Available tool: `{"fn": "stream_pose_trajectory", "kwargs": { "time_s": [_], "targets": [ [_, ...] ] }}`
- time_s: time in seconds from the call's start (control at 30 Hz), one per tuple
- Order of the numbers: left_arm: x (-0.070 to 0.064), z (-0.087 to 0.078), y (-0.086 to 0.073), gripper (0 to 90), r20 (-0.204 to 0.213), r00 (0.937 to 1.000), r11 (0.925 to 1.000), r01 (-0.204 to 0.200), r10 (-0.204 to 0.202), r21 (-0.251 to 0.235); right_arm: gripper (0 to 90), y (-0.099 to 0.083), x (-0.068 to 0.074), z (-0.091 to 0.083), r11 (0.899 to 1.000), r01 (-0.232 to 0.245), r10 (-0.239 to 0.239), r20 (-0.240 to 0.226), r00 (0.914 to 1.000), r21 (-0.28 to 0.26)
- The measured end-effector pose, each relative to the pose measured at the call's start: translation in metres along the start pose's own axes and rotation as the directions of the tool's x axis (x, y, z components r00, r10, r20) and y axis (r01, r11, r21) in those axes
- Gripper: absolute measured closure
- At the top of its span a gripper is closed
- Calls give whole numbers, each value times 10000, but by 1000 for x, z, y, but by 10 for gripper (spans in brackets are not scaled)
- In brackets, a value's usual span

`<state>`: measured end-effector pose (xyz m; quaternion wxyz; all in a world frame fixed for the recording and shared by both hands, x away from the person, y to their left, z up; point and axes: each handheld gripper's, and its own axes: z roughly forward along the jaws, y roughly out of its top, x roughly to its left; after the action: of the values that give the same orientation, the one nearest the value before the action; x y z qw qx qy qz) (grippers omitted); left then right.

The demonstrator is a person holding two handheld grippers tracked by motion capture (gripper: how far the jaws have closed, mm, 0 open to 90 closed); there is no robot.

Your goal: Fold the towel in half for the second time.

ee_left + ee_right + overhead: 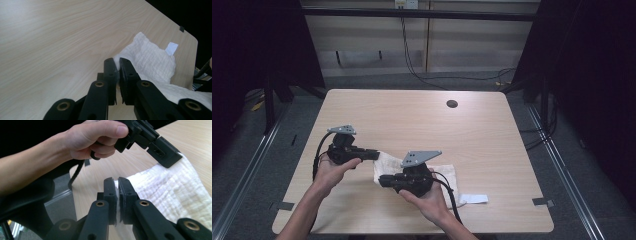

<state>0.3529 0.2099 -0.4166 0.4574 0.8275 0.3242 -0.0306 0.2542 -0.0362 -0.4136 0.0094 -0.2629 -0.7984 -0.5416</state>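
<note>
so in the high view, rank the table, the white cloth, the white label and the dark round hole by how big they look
1. table, by far the largest.
2. white cloth, partly hidden under the right gripper, so its full extent is unsure.
3. white label.
4. dark round hole, a bit smaller than the label, though it lies farther from the camera.

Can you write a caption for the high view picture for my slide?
Two hand-held grippers, left gripper and right gripper, each pinch an edge of a white cloth on a wooden table.
</note>
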Motion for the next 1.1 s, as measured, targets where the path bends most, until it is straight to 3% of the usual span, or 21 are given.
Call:
{"fn": "stream_pose_trajectory", "kwargs": {
  "time_s": [0.23,0.37,0.53,1.1],
  "targets": [
    [3,-13,6,842,-447,9990,9999,-31,36,110,858,14,5,10,9996,137,-140,-94,9999,-260],
    [7,-7,4,843,-601,9982,9994,-6,27,351,858,11,3,18,9995,194,-194,5,9998,-256],
    [5,5,3,841,-441,9990,9994,28,-12,352,858,1,1,22,9997,98,-96,68,9999,-241],
    [-15,46,19,833,-47,9989,9970,-453,457,620,858,-13,-5,-16,9985,148,-106,784,9969,-532]
  ]
}}
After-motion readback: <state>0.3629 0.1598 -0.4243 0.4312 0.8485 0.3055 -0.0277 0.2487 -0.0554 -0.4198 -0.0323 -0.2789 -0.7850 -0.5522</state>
